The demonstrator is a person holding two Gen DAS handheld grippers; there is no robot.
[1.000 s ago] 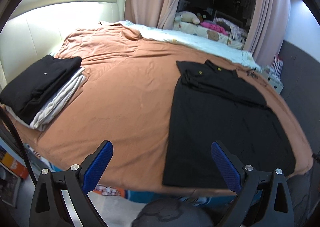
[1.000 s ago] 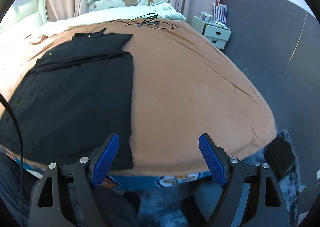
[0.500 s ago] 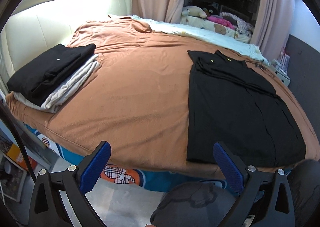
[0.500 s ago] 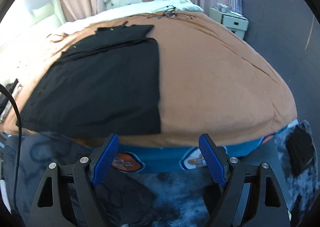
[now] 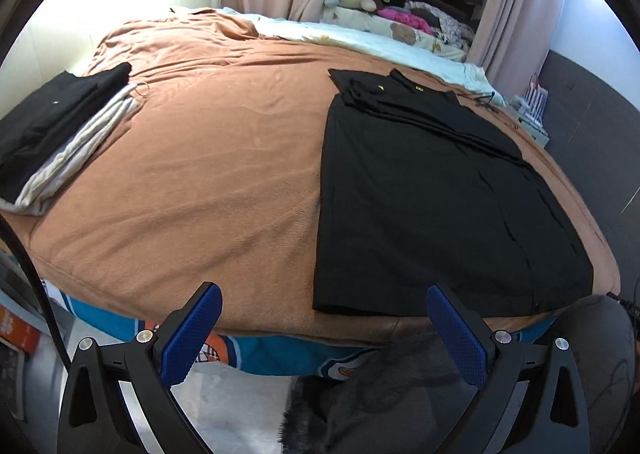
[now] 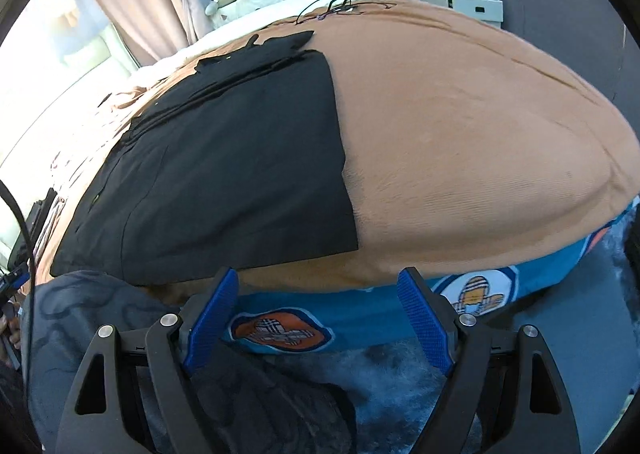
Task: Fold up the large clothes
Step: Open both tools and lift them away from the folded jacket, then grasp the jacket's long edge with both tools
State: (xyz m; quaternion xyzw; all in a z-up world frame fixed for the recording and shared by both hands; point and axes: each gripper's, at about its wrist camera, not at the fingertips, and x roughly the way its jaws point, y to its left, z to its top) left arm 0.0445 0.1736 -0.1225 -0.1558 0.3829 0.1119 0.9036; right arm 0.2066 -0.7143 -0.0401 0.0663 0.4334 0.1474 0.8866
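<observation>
A large black garment (image 5: 432,190) lies flat on the brown bedspread (image 5: 208,174), its sides folded in to a long rectangle, collar at the far end and hem near the bed's front edge. It also shows in the right wrist view (image 6: 224,174). My left gripper (image 5: 320,330) is open and empty, held below and short of the bed's front edge, left of the garment's hem. My right gripper (image 6: 316,318) is open and empty, below the front edge near the hem's right corner.
A stack of folded black and grey clothes (image 5: 52,130) sits at the bed's left edge. A black cable (image 6: 328,4) lies at the far end of the bed. A white nightstand (image 6: 468,6) stands at the right. Stuffed toys (image 5: 352,0) sit behind. A dark furry rug (image 6: 380,386) lies below.
Both grippers have pulled back and down from the bed; the bed's front edge and patterned side now show above the fingers. Both stayed open and empty.
</observation>
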